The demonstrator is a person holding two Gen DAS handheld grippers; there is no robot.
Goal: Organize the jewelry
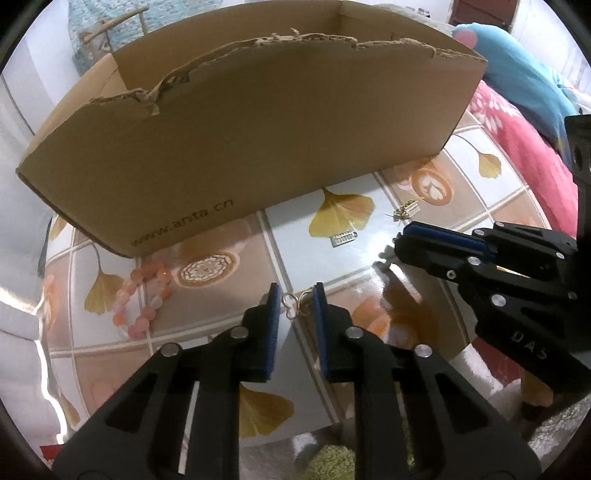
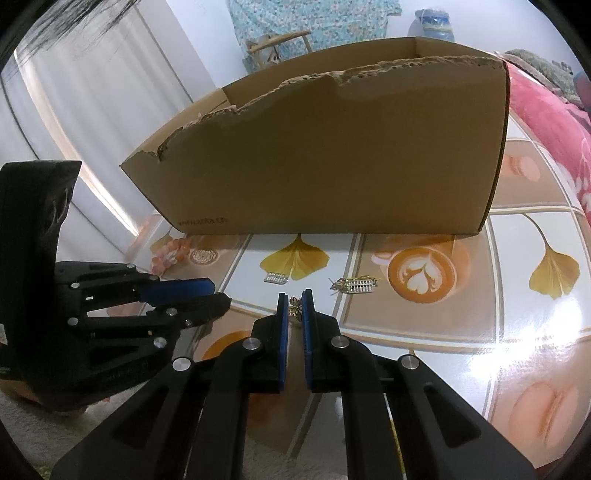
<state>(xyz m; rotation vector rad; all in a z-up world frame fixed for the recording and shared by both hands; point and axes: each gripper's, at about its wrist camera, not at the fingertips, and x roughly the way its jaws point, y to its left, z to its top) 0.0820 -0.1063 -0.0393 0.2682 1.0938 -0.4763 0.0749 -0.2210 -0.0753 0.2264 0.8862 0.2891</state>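
The gold wire earring (image 1: 295,305) lies on the table (image 1: 236,373) between the left gripper (image 1: 295,301) pads, jaws narrowly apart, contact not discernible. The right gripper (image 2: 294,308) is clamped on a butterfly charm (image 2: 294,307). 2 clips (image 2: 276,278) (image 2: 360,285) lie nearer the cardboard box (image 2: 332,166).

We see a glossy round tabletop (image 2: 517,314) printed with yellow ginkgo leaves, latte cups and pale macarons inside a grid of cream lines. Beside it lies a pink flowered blanket (image 1: 517,147) with a blue plush toy (image 1: 517,55) on top. Farther back, we make out white curtains (image 2: 92,129) and a turquoise patterned cloth (image 2: 314,22) hanging behind a wooden chair back (image 2: 277,40).
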